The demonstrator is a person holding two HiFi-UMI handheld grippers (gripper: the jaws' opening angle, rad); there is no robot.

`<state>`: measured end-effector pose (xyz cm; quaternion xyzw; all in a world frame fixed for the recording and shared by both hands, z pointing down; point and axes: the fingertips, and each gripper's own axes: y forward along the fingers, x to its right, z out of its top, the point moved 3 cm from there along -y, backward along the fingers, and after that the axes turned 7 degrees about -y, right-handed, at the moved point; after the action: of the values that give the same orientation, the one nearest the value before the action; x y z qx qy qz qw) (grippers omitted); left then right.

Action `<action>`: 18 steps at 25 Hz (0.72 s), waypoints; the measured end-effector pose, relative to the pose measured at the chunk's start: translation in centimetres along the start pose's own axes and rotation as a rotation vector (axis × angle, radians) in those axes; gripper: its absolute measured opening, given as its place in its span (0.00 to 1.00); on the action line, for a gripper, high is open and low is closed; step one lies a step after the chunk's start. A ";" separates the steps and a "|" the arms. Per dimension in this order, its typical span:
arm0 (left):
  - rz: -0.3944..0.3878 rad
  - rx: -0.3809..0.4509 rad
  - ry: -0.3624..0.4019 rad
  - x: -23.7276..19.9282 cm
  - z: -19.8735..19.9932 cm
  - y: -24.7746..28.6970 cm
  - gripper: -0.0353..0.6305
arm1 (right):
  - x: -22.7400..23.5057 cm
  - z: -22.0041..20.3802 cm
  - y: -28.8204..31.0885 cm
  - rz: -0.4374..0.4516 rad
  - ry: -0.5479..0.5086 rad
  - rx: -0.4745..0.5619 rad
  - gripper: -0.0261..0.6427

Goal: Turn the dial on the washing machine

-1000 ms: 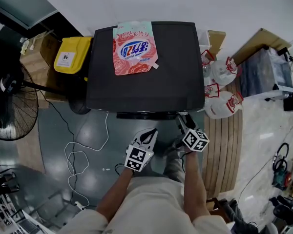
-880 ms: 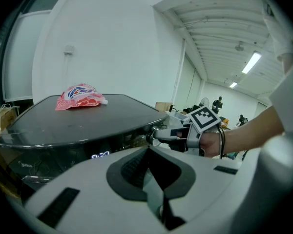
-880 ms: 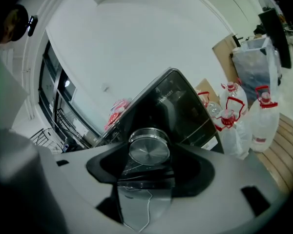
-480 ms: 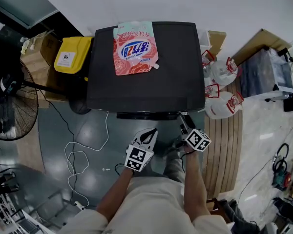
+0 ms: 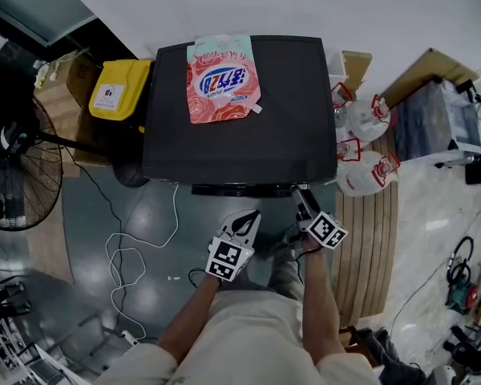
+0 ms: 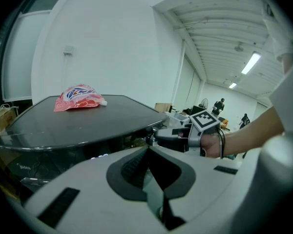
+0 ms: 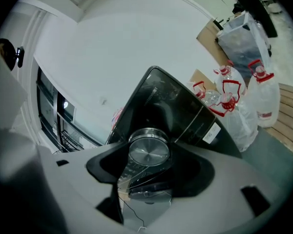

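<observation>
Right tool (image 7: 147,156) clamped across rim of dial (image 7: 149,148), rigid polished metal, likely slick, wants firm squeeze; left tool (image 6: 149,152) closed, empty.

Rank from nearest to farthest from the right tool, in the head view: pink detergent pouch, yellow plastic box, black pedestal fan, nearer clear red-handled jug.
1. Nearer clear red-handled jug: just right of the right tool.
2. Pink detergent pouch: ahead, on the black washing machine.
3. Yellow plastic box: left of the machine.
4. Black pedestal fan: far left.
</observation>
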<state>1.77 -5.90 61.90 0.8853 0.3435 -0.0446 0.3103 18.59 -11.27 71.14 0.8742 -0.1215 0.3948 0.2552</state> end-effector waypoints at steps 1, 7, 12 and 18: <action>-0.001 0.000 0.000 0.0 0.0 0.0 0.07 | 0.0 0.0 0.0 0.002 0.011 0.000 0.45; -0.006 0.000 0.002 0.1 0.1 0.2 0.07 | -0.7 0.0 0.2 0.041 0.103 0.009 0.45; -0.006 0.003 0.001 0.2 0.2 0.2 0.07 | -0.7 0.0 0.1 0.057 0.156 0.022 0.45; -0.009 0.006 0.000 0.4 0.3 0.3 0.07 | -0.8 -0.1 0.3 0.105 0.268 0.057 0.45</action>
<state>2.29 -6.03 61.76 0.8846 0.3473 -0.0469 0.3077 17.92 -11.45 70.67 0.8130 -0.1206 0.5240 0.2232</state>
